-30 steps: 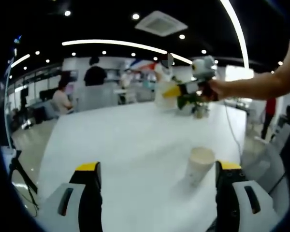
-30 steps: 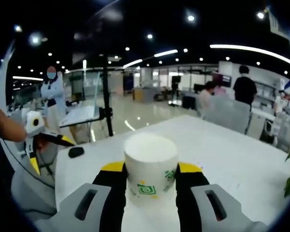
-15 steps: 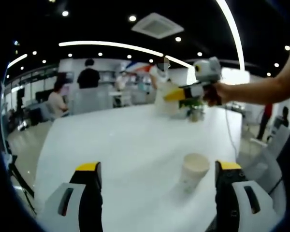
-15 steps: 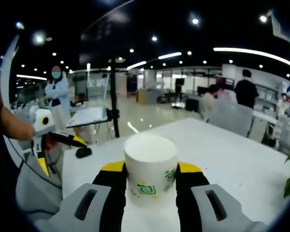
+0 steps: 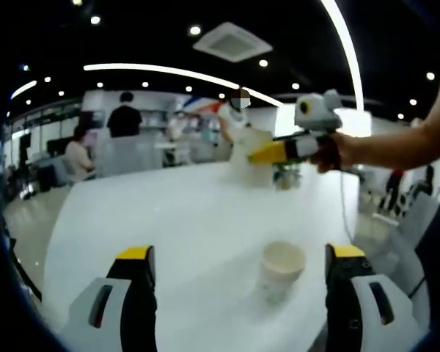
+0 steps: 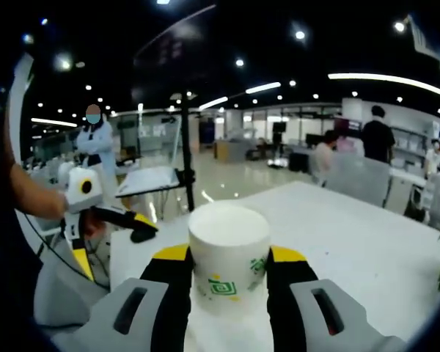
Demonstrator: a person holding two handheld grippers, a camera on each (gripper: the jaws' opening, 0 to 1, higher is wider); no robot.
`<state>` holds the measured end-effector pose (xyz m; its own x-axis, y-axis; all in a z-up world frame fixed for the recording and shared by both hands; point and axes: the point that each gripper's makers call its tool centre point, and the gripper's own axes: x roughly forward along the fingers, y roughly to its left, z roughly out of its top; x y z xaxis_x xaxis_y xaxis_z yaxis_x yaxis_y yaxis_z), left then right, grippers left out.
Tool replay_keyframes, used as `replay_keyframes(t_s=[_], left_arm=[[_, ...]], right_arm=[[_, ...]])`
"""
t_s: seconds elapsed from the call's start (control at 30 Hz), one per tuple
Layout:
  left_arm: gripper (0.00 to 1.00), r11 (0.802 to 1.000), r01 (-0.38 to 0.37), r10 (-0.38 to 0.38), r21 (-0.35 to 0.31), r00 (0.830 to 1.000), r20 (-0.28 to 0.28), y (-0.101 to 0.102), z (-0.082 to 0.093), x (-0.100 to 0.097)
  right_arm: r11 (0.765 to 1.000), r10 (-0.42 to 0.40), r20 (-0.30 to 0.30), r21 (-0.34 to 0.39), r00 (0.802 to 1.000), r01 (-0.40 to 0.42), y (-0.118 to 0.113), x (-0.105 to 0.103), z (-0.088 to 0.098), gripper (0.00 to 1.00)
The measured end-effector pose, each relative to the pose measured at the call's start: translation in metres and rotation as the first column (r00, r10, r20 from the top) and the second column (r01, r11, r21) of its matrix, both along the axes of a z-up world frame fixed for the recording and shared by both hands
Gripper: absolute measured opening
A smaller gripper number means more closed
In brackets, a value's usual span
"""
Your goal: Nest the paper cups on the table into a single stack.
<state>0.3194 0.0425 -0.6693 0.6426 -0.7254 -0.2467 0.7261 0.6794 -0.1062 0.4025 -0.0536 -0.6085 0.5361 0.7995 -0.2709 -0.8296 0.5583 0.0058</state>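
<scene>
Upright, an empty paper cup (image 5: 281, 262) stands between left tongs (image 5: 235, 258).

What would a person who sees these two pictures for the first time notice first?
In the right gripper view, a white paper cup with a green logo sits clamped between the yellow-tipped jaws of the right gripper, at the bottom centre. In the left gripper view, a second, open paper cup stands alone on the white table between the wide-open jaws of the left gripper, nearer the right jaw. The right gripper shows there too, held above the table's far side.
</scene>
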Motion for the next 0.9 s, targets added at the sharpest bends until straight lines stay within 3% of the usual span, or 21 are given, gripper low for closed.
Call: replay_keyframes(t_s=[0.27, 0.67, 0.9], left_arm=[[0.91, 1.000, 0.019, -0.019, -0.016, 1.000, -0.002, -0.011, 0.002, -0.001], [0.86, 0.994, 0.049, -0.050, -0.100, 0.999, -0.008, -0.042, 0.017, 0.004], [0.78, 0.989, 0.096, -0.098, -0.116, 0.995, -0.011, -0.054, 0.017, -0.002]], right_arm=[[1.000, 0.028, 0.003, 0.007, 1.000, -0.028, 0.005, -0.017, 0.001, 0.37], [0.997, 0.059, 0.009, 0.053, 0.998, -0.059, 0.012, -0.041, 0.002, 0.37], [0.982, 0.181, 0.004, 0.053, 0.983, -0.181, 0.026, -0.074, 0.001, 0.37]])
